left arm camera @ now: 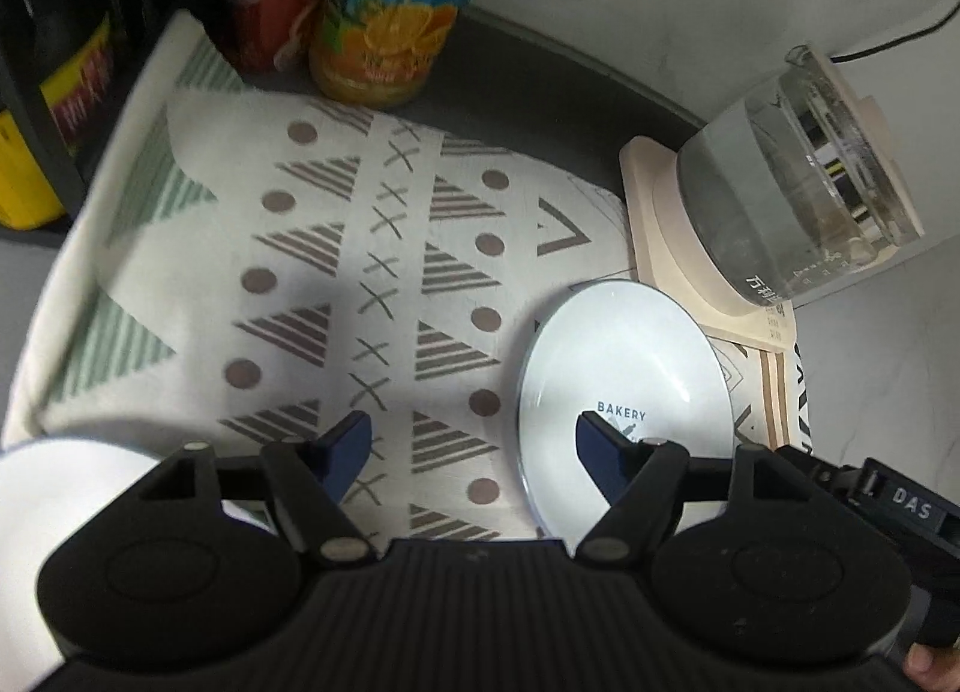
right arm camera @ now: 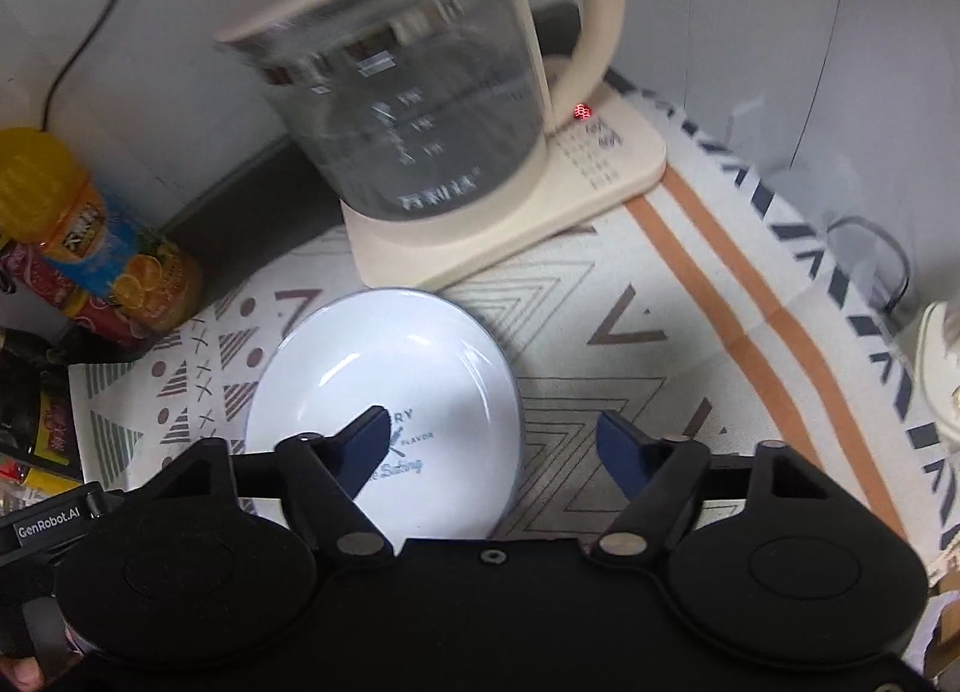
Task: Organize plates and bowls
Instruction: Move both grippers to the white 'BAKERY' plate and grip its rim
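A white plate [left arm camera: 624, 368] printed with "BAKERY" lies flat on the patterned cloth [left arm camera: 336, 284]. In the left wrist view my left gripper [left arm camera: 474, 443] is open; its right finger [left arm camera: 600, 449] is over the plate, its left finger over bare cloth, and the plate's left rim lies between them. In the right wrist view the same plate [right arm camera: 384, 368] sits low and left. My right gripper [right arm camera: 498, 443] is open across the plate's right rim, with the left finger [right arm camera: 369, 443] over the plate. No pad presses on it. A white rounded dish [left arm camera: 54, 500] shows partly at the lower left.
A glass kettle [right arm camera: 408, 92] on a cream base [right arm camera: 612, 164] stands just behind the plate. An orange drink bottle [left arm camera: 390, 20], a red can [left arm camera: 270, 2] and dark packages crowd the far left. A blurred white object [right arm camera: 942, 368] stands at the right cloth edge.
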`<control>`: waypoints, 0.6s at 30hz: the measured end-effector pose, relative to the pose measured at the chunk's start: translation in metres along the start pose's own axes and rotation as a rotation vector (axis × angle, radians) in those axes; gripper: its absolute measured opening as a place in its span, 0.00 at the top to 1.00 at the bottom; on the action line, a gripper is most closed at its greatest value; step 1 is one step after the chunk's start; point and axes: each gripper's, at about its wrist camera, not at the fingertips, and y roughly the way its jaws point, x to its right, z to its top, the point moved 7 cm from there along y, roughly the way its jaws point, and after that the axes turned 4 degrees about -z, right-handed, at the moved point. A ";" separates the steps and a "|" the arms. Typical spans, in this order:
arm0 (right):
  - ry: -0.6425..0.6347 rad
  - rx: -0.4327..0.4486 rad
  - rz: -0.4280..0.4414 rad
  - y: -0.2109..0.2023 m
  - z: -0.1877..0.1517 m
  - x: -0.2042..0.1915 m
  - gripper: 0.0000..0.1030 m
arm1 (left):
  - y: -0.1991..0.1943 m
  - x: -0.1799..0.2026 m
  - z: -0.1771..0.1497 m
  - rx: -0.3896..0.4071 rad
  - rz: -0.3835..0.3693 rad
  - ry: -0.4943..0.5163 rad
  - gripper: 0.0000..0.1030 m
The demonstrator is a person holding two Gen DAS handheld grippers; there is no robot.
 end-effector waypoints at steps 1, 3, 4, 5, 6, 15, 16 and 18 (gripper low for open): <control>0.015 -0.024 0.008 0.006 0.000 0.004 0.37 | 0.003 0.001 0.000 -0.003 0.003 -0.009 0.31; 0.032 -0.066 0.021 0.016 -0.001 0.010 0.41 | 0.007 0.002 -0.001 -0.007 0.000 -0.020 0.36; 0.037 -0.085 0.024 0.021 -0.001 0.012 0.43 | 0.010 0.003 -0.001 -0.011 -0.003 -0.028 0.37; 0.038 -0.102 0.025 0.027 -0.002 0.014 0.45 | 0.013 0.004 -0.001 -0.017 -0.004 -0.038 0.41; 0.035 -0.116 0.026 0.031 -0.003 0.016 0.47 | 0.016 0.004 -0.002 -0.025 -0.006 -0.051 0.46; 0.091 -0.242 0.067 0.060 -0.002 0.029 0.70 | 0.038 0.003 -0.009 -0.084 -0.029 -0.159 0.71; 0.095 -0.254 0.069 0.062 -0.001 0.029 0.71 | 0.040 0.003 -0.010 -0.087 -0.031 -0.167 0.72; 0.094 -0.266 0.085 0.066 0.000 0.027 0.75 | 0.044 0.003 -0.011 -0.097 -0.047 -0.181 0.74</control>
